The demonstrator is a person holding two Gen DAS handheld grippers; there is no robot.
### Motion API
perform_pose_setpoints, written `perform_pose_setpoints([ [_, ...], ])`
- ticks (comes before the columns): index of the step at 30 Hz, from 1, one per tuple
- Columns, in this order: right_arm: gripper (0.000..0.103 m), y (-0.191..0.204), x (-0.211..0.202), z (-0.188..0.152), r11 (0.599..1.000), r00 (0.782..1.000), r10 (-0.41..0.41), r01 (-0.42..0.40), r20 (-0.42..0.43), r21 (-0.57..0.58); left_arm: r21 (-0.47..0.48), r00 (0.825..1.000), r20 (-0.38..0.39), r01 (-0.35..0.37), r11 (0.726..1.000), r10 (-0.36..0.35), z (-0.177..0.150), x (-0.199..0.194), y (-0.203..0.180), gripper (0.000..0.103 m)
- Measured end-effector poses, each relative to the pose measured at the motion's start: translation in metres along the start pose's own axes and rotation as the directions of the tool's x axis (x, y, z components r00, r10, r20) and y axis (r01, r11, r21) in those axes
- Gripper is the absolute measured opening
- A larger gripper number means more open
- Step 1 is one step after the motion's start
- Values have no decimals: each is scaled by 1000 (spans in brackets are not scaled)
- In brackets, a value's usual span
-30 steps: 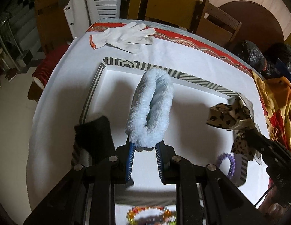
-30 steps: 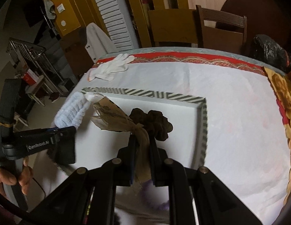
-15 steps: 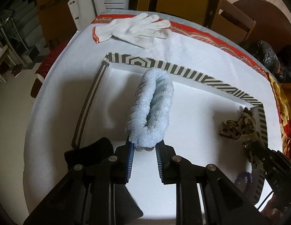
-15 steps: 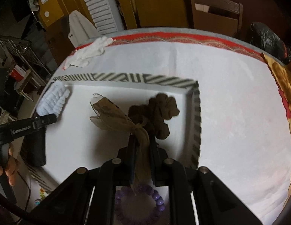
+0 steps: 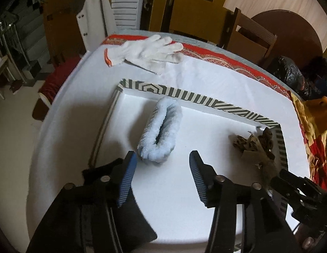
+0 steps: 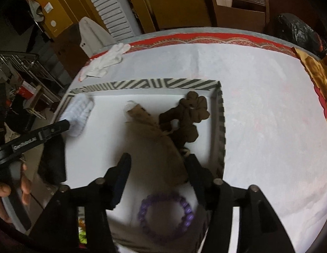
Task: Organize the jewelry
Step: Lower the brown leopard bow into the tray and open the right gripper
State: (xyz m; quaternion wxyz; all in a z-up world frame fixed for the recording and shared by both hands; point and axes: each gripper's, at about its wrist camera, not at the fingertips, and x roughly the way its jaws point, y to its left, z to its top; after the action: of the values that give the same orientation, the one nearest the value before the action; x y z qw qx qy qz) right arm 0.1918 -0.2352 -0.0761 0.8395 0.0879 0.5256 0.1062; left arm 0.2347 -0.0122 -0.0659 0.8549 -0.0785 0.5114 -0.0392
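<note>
Now both grippers stand over the striped-rim tray, and each has just let its piece go. Nearest in the left wrist view, the left gripper has its jaws opening to their widest, with nothing pressed between the pads. The blue fluffy scrunchie lies on the tray floor just beyond the fingertips, closer to the left finger. Its long axis runs away from the jaws toward the tray's far rim. Half a second ago that same scrunchie was pinched at its near end and stood up off the tray; now it rests flat and free.

On the tray's right side, the right gripper is also opening. The leopard-print bow sits between its fingers without either pad pressing on it, where a moment ago it was clamped tight. It appears blurred in the right wrist view, so whether it has settled I cannot tell. Just past it, against the tray's far right corner, lies the brown scrunchie. The purple bead bracelet lies below the right gripper, nearer than the fingertips.

Beyond the tray's far rim a white glove lies on the cloth, well apart.

The purple bracelet looks nearest the right hand for any next pick.
</note>
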Motion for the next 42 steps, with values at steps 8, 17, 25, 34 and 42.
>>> perform_pose_setpoints([
  [8,64,14,-38,-19,998,997,58,-57,44,-6,9,999,30,-13,1000,12,-15,-33,-3,59],
  [17,65,21,-72,-50,996,994,88,-87,63,-16,36,983,39,-179,983,177,-56,-65,-7,59],
  [25,66,19,-96,-85,994,992,111,-109,66,-23,58,983,65,-174,983,170,-97,-101,-16,59],
  [34,66,17,-138,-131,995,992,78,-71,100,-63,50,990,62,-126,991,123,-143,-137,-39,59],
  [42,70,18,-168,-164,996,992,50,-41,114,-79,53,988,96,-128,990,123,-168,-164,-52,59],
])
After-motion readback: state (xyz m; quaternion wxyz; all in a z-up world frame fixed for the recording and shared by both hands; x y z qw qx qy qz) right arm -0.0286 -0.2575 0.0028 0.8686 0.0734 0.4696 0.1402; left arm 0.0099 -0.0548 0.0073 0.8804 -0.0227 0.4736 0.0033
